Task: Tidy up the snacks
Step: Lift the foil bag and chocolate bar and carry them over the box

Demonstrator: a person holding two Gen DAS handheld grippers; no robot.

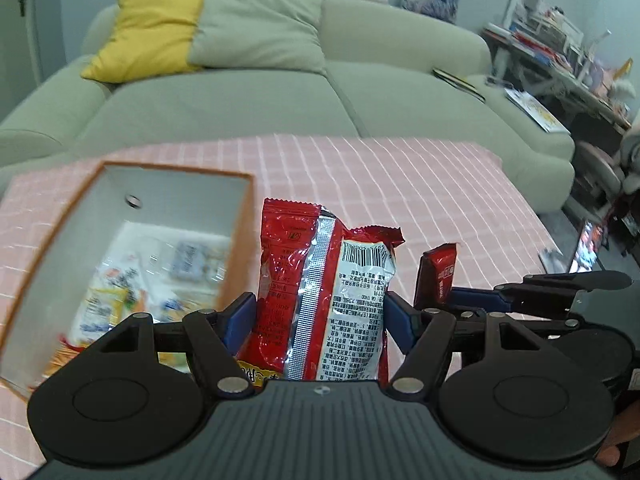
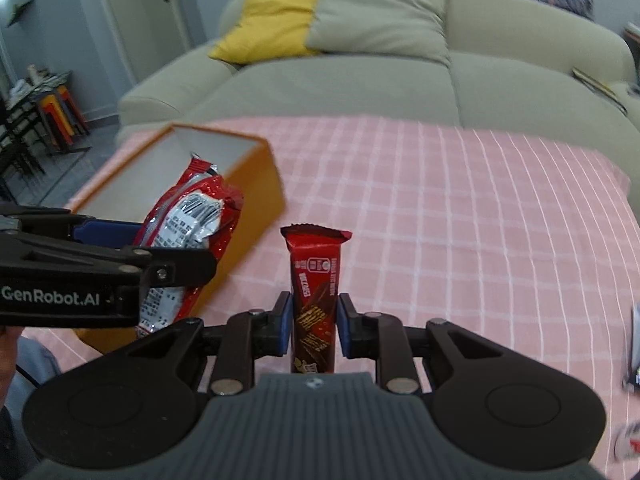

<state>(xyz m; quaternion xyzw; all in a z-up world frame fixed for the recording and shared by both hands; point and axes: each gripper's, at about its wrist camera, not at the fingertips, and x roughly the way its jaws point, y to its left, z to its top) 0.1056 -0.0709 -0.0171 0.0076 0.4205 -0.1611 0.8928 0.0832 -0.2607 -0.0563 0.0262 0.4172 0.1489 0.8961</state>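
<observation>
Left gripper [image 1: 320,312] clamped wide on a crinkled red foil snack bag with a silver back seam and white printed label [image 1: 324,280], blue pads pressing its two sides, bag standing up out of the jaws and clear of the table; right gripper [image 2: 311,322] pinched narrow on a slim dark-red chocolate wafer bar in glossy wrapper [image 2: 314,292], bar upright between the pads, crimped top end well above them.

Just left of the left jaws and a little beyond them — an open rectangular box with orange outer walls and pale grey inner walls [image 1: 244,240], resting on the pink cloth with a white grid [image 1: 400,184]; inside it already a blurred heap of packets, white, yellow and blue [image 1: 152,280], kinds not legible. Ahead of the right jaws, only bare cloth; far right of them, at the picture's edge, a dark-and-white packet [image 2: 634,344], too cut off to name.

Judged from this: partway through — some snacks boxed, two in hand and not yet over the opening, at least one item apparently left on the cloth; remaining, carrying both across the orange rim and letting go inside.
</observation>
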